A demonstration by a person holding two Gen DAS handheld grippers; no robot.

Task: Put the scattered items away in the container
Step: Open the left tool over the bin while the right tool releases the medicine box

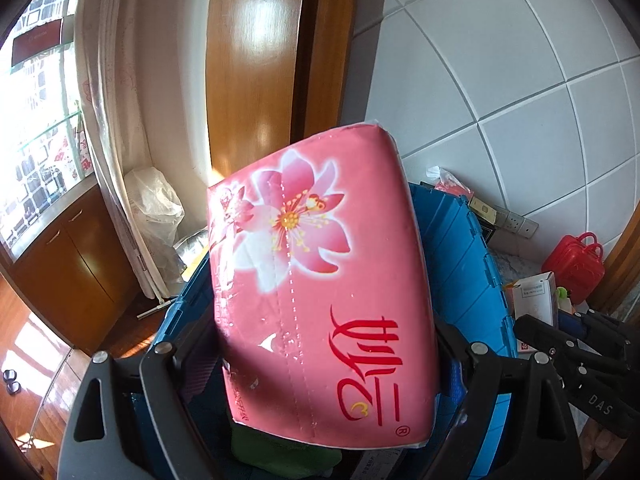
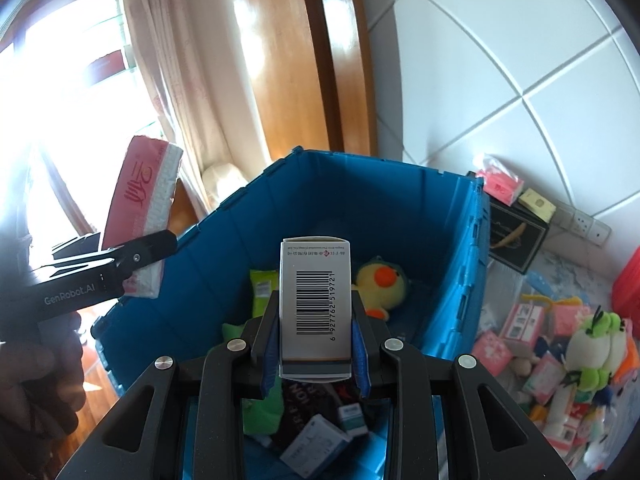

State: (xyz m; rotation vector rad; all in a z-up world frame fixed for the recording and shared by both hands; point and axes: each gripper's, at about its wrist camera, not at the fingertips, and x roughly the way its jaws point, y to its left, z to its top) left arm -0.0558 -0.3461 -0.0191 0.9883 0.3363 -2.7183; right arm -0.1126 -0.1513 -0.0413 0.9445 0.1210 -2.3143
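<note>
Blue plastic container (image 2: 248, 248), ribbed folding walls, open at the top, set against a white tiled wall (image 2: 500, 60) with a wooden door frame (image 2: 280, 60) and a pale curtain (image 2: 168, 60) behind.

Inside the container: yellow plush duck (image 2: 380, 282) with an orange beak, soft and rounded; green packet (image 2: 262, 288) standing beside it; green cloth (image 2: 260, 416); dark printed pack (image 2: 304, 404); small white cartons (image 2: 316, 446) lying flat at the bottom.

Left hand-held gripper (image 1: 328, 360) spread wide around a pink tissue pack (image 1: 316, 280), glossy soft wrap printed with a flower and red characters, held over the near rim and hiding most of the container's inside in the left wrist view. Same pack (image 2: 140, 216) seen edge-on from the right wrist view, tilted, white ends showing.

Right hand-held gripper (image 2: 316, 336) closed narrow on a small white carton (image 2: 314, 304), stiff cardboard, barcode face up, held above the container's open interior.

To the right, on a marbled desk (image 2: 560, 272): heap of scattered pink and white small boxes (image 2: 532, 344), white and green plush toy (image 2: 596, 352), black box (image 2: 516, 236) with pink packets (image 2: 502, 184) on top, red plastic case (image 1: 574, 264) near a wall socket (image 2: 588, 226).
</note>
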